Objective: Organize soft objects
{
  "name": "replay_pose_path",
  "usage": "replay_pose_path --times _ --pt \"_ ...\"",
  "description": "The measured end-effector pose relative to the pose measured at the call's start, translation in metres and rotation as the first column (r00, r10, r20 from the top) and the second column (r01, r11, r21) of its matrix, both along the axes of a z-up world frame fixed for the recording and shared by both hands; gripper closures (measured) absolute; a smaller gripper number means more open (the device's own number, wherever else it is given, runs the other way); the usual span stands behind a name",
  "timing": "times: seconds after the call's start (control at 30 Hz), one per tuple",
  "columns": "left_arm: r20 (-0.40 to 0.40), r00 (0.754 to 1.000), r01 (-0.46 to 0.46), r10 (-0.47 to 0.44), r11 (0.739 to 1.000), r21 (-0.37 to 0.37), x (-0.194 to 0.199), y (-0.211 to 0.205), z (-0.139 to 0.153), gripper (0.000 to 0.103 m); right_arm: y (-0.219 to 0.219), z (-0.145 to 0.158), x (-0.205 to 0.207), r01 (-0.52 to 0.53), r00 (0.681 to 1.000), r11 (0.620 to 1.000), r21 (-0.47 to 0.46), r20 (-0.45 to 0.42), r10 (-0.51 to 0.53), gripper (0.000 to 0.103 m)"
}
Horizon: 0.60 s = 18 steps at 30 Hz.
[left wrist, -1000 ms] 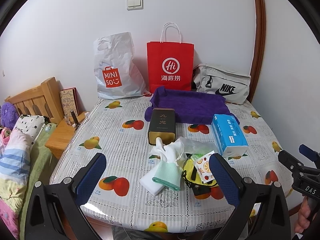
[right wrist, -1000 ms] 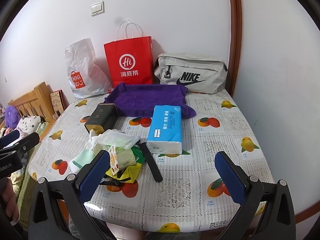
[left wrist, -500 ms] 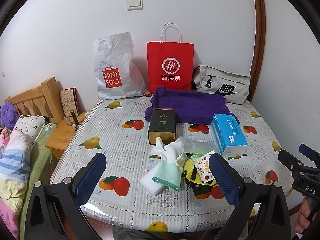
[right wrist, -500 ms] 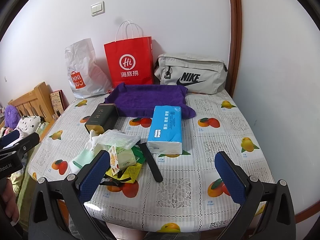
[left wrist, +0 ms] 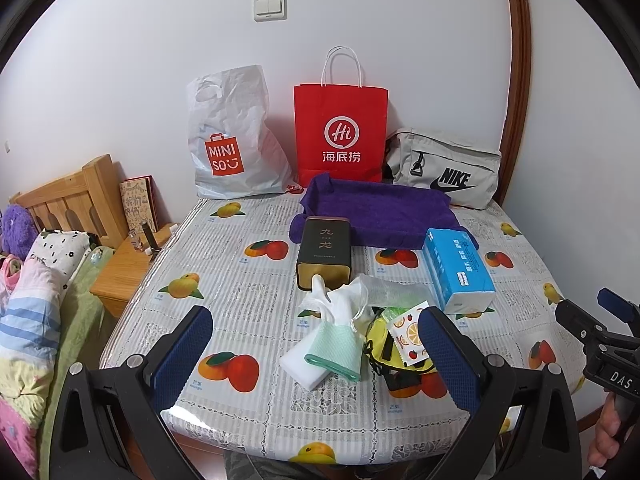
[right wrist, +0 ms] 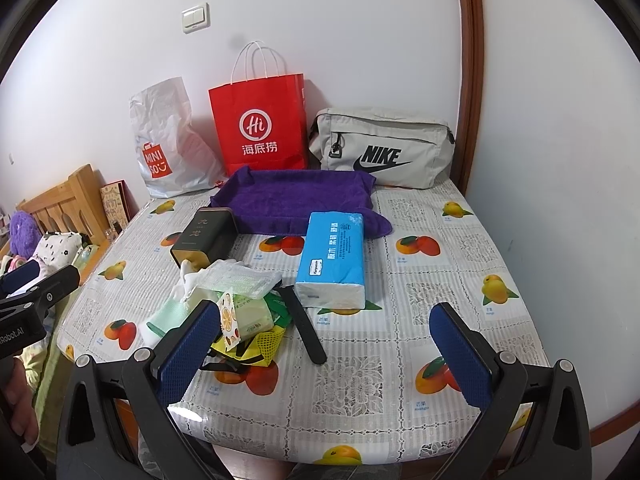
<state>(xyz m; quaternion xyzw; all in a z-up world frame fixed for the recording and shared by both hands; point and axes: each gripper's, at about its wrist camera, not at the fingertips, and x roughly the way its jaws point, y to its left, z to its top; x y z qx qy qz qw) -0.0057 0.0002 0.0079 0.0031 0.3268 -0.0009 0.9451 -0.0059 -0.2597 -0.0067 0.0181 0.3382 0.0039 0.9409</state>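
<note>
A pile of soft things lies near the table's front: white and mint rubber gloves (left wrist: pixel 334 336) (right wrist: pixel 170 312), a clear plastic pack (right wrist: pixel 240 280), a green wipes pack (right wrist: pixel 250 314), a fruit-print sachet (left wrist: pixel 410 338) and a yellow mesh bag (right wrist: pixel 256 346). A blue tissue pack (left wrist: pixel 458 270) (right wrist: pixel 334 258) lies to the right. A purple towel (left wrist: pixel 376 210) (right wrist: pixel 296 198) is spread behind. My left gripper (left wrist: pixel 316 354) is open and empty, just before the gloves. My right gripper (right wrist: pixel 326 354) is open and empty, above the front edge.
A dark tea tin (left wrist: pixel 325 252) (right wrist: pixel 202 238) lies left of the towel. A white Miniso bag (left wrist: pixel 230 140), a red paper bag (left wrist: pixel 340 128) and a grey Nike bag (left wrist: pixel 446 172) stand along the wall. A black strap (right wrist: pixel 306 328) lies beside the pile. A bed and nightstand (left wrist: pixel 124 266) are left.
</note>
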Motion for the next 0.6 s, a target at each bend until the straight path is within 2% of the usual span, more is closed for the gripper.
replay_pose_path --times 0.6 --pt "0.003 1.0 -0.002 0.002 1.0 0.002 -0.0004 0.0007 0.0 0.0 0.0 -0.0008 0.0 -0.001 1.0 1.0 -0.002 0.0 0.001 0.0"
